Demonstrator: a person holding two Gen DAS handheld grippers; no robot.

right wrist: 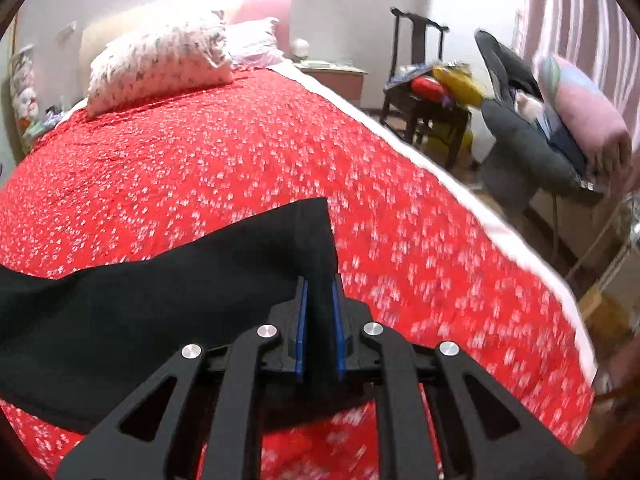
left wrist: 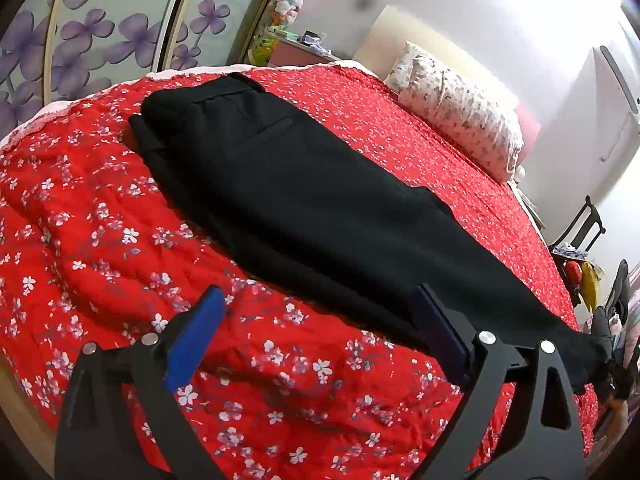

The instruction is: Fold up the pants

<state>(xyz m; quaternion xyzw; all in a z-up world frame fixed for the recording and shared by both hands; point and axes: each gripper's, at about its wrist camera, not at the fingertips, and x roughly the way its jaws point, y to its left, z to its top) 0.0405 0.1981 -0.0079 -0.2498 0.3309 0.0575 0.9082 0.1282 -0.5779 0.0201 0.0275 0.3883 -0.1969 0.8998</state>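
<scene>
Two grippers, one job. The right gripper [right wrist: 319, 300] has its fingers clamped on the leg end of the pants [left wrist: 304, 200] — keep that pinch tight, lift slow and carry it toward 11 o'clock, to the waist. The left gripper [left wrist: 320, 316] has its fingers wide apart, w/ nothing held. The pants are black, long, lying flat on the red flowery bed [left wrist: 100, 240].

Red floral bedspread [left wrist: 100, 208], patterned pillow [right wrist: 160, 64], flowered wardrobe doors [left wrist: 104, 40], dark chair [right wrist: 420, 92]

Black pants [left wrist: 304, 200] on red bed [left wrist: 100, 240]
</scene>
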